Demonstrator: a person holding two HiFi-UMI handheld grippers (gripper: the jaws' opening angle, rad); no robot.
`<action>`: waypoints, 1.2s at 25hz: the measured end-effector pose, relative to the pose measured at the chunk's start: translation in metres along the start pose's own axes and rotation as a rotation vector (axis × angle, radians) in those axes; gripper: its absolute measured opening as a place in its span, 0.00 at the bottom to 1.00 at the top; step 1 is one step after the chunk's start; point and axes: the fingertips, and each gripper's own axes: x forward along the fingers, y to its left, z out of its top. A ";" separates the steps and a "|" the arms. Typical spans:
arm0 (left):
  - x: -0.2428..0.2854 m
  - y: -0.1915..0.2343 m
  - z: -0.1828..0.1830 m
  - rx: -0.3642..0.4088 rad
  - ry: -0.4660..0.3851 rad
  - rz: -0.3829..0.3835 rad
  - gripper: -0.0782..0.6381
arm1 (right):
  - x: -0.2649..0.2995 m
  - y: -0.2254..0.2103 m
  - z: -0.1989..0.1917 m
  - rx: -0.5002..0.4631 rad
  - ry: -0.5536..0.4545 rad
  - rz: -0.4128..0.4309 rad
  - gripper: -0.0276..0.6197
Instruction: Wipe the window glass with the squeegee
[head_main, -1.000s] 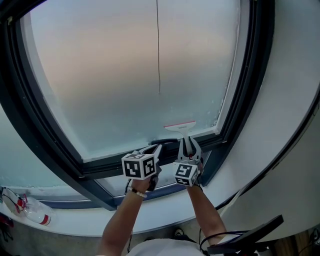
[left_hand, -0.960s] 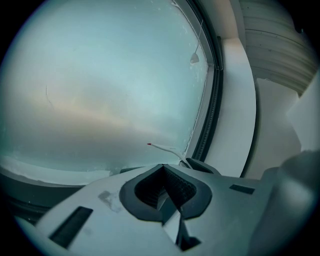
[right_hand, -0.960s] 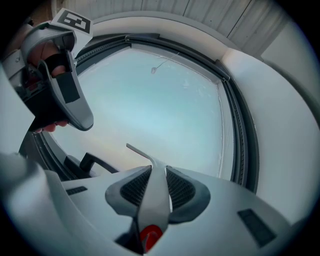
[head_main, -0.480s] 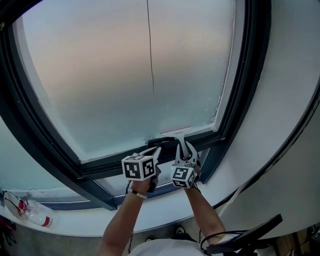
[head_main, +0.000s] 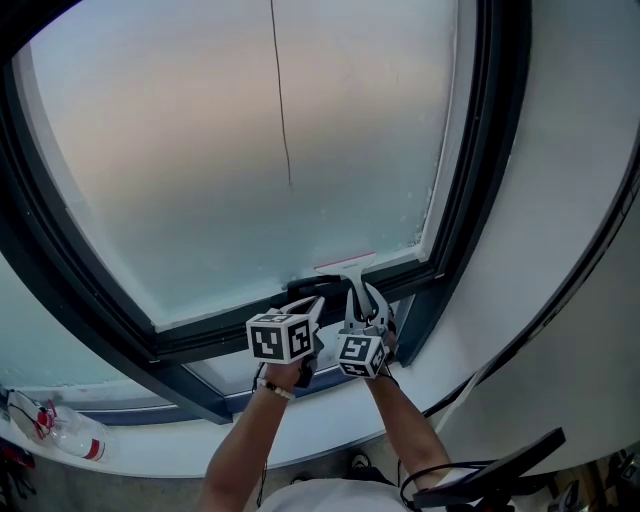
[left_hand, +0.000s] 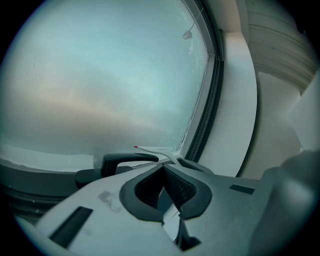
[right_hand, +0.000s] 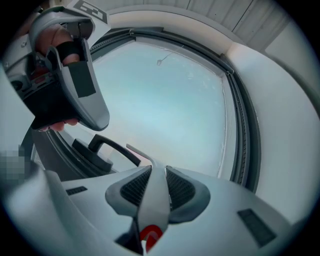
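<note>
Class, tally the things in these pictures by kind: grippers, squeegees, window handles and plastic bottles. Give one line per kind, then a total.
Grippers: 2, the left gripper and the right gripper
Squeegee: 1
Window handle: 1
Plastic bottle: 1
Total: 5

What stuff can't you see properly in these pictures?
- Head view: whether the squeegee blade touches the window glass; it is too small to tell.
- Every view: what's outside, because the glass looks cloudy.
- Head view: the bottle label, which is too small to read.
</note>
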 end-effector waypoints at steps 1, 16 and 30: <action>0.000 -0.001 0.000 0.000 0.000 -0.001 0.11 | -0.002 -0.003 0.003 -0.002 -0.007 -0.003 0.17; 0.012 -0.089 0.127 0.194 -0.144 -0.121 0.11 | 0.017 -0.160 0.163 -0.066 -0.296 -0.208 0.17; -0.001 -0.157 0.281 0.392 -0.334 -0.129 0.11 | 0.052 -0.283 0.322 -0.029 -0.490 -0.305 0.17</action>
